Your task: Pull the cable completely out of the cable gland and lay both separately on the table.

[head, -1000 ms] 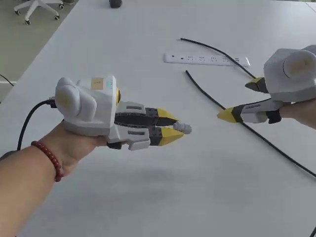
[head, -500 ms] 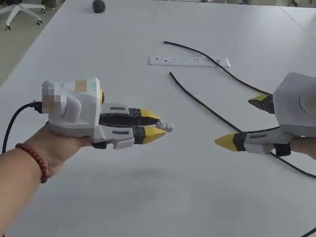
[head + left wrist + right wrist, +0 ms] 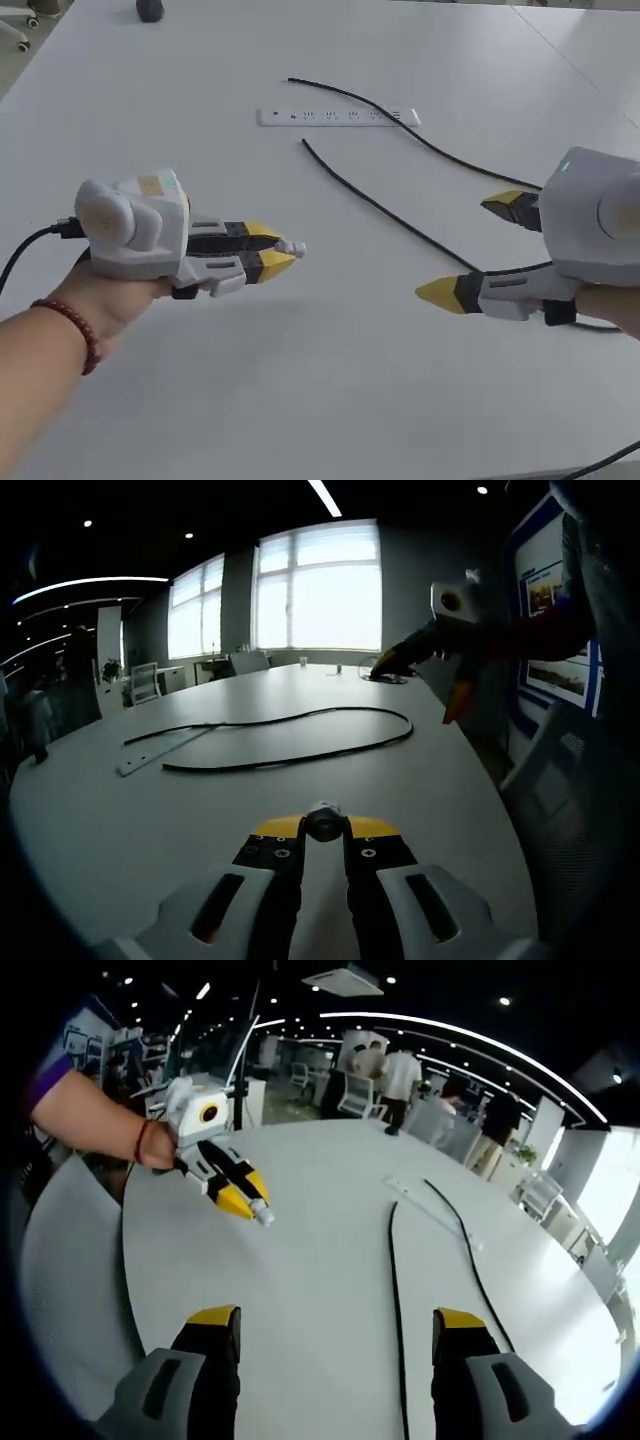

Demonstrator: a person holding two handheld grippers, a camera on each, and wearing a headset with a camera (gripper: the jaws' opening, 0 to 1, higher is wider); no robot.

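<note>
Your left hand-held gripper (image 3: 285,255) pinches the cable gland (image 3: 293,247) — your right hand-held gripper (image 3: 455,248) stands wide open, with the cable (image 3: 380,205) lying on the worktop (image 3: 330,380) at the gland's 2 o'clock.

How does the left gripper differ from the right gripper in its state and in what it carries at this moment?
The left gripper is shut, while the right gripper stands wide open. The left gripper holds the cable gland at its tips; the right gripper holds nothing. The left gripper is over bare table; the right gripper is over the cable, which lies free on the table. Both have yellow-tipped jaws and point roughly toward each other.
</note>
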